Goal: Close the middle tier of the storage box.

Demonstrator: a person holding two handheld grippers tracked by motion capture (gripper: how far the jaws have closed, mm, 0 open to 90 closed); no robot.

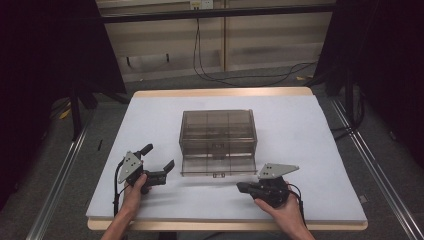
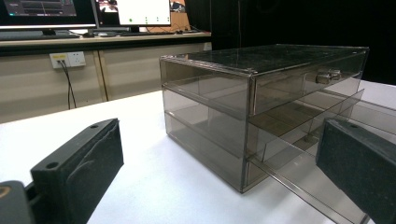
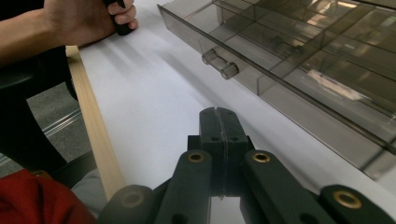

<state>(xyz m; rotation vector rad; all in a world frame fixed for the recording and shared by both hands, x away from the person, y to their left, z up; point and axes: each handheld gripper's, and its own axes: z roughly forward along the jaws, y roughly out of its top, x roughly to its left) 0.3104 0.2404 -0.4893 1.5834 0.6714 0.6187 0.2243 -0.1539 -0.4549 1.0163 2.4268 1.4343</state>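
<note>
A smoky see-through drawer cabinet [image 1: 218,131] stands in the middle of the white table [image 1: 300,130]. Its bottom drawer [image 1: 217,167] is pulled out toward me, and its small knob handle [image 3: 220,63] faces the front edge. My left gripper [image 1: 158,157] rests left of the drawer, open with nothing between its jaws. It points at the cabinet's corner [image 2: 247,140]. My right gripper [image 1: 241,187] lies low on the table in front of the drawer's right part, shut and empty. Its tip [image 3: 218,114] points leftward along the drawer front.
The table's wooden front edge [image 3: 93,126] runs close behind my right gripper. The person's left hand [image 3: 88,18] holds the other gripper farther off. Cables [image 1: 240,77] lie on the floor beyond the table. Monitors [image 2: 135,11] sit on a desk behind.
</note>
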